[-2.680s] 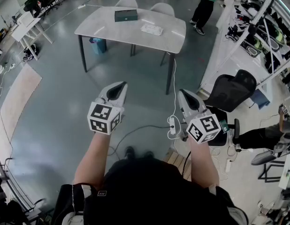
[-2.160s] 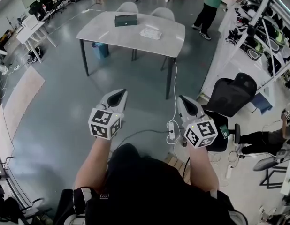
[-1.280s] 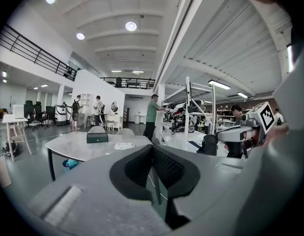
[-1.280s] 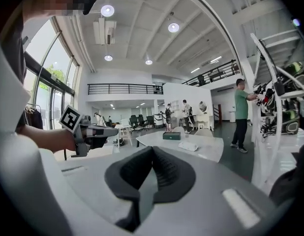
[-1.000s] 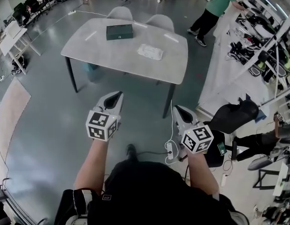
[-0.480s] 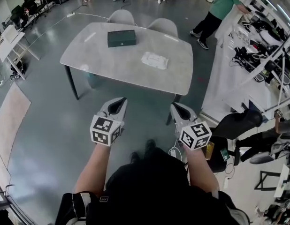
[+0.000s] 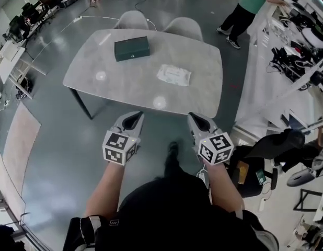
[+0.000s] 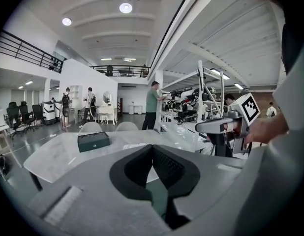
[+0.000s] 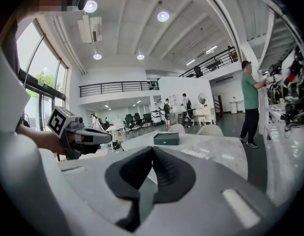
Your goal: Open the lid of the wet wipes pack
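The wet wipes pack (image 7: 173,75), white and flat, lies right of centre on the grey table (image 7: 99,77). A dark green box (image 7: 131,48) sits further back on the left. Both grippers hover side by side short of the table's near edge, well apart from the pack. My left gripper (image 7: 134,118) is shut with nothing in it, its pads meeting at the tip in the left gripper view (image 8: 152,149). My right gripper (image 7: 195,119) is likewise shut and empty, its pads together in the right gripper view (image 9: 153,151). The pack (image 9: 194,153) shows beyond the right jaws.
Two grey chairs (image 7: 131,19) (image 7: 182,26) stand behind the table. A person in a green top (image 7: 250,4) stands at white shelving (image 7: 302,46) on the right. A black office chair (image 7: 276,145) sits to my right.
The person has walked toward the table, which is now much nearer below. Both grippers were carried forward with it and stayed shut.
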`<action>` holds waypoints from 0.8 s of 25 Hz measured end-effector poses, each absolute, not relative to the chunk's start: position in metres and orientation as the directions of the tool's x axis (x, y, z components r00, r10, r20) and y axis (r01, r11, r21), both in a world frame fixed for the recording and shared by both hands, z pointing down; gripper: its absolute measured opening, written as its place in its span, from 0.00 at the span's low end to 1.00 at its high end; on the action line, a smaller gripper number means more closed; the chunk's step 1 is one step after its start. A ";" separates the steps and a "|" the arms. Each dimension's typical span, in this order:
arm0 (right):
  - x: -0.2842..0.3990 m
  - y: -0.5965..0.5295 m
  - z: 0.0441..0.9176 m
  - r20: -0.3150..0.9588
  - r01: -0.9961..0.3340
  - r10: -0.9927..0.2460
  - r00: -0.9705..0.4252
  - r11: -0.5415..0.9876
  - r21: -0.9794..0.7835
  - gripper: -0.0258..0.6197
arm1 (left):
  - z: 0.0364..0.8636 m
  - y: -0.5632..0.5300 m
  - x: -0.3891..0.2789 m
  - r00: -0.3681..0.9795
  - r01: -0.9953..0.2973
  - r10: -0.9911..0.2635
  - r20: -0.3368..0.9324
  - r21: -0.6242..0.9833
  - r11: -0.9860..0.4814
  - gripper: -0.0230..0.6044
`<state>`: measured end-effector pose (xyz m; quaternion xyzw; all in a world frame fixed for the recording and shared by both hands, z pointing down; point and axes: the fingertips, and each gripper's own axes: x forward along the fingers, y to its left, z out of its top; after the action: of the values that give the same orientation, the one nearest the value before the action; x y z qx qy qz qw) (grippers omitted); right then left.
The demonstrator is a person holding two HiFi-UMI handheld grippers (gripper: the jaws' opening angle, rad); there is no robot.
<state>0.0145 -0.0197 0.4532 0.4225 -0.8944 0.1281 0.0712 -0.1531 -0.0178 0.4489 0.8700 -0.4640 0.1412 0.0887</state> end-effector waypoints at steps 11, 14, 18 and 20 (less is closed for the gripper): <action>0.052 -0.198 0.482 0.264 -0.753 -0.706 -0.658 0.629 -0.194 0.04 | 0.473 -0.195 -0.111 0.509 -0.830 -0.756 0.412 0.000 -0.558 0.05; 0.054 -0.230 0.492 0.290 -0.744 -0.687 -0.666 0.640 -0.193 0.04 | 0.479 -0.230 -0.101 0.512 -0.823 -0.752 0.415 -0.012 -0.567 0.05; 0.052 -0.261 0.510 0.351 -0.741 -0.660 -0.664 0.646 -0.185 0.04 | 0.491 -0.266 -0.084 0.546 -0.786 -0.715 0.436 -0.029 -0.618 0.05; 0.048 -0.273 0.517 0.375 -0.740 -0.650 -0.661 0.647 -0.183 0.04 | 0.500 -0.285 -0.081 0.557 -0.771 -0.702 0.445 -0.039 -0.636 0.05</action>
<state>0.0478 -0.2731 0.5171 0.3875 -0.8968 0.1621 0.1390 -0.0806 -0.2845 0.5003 0.8786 -0.4190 0.2147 0.0805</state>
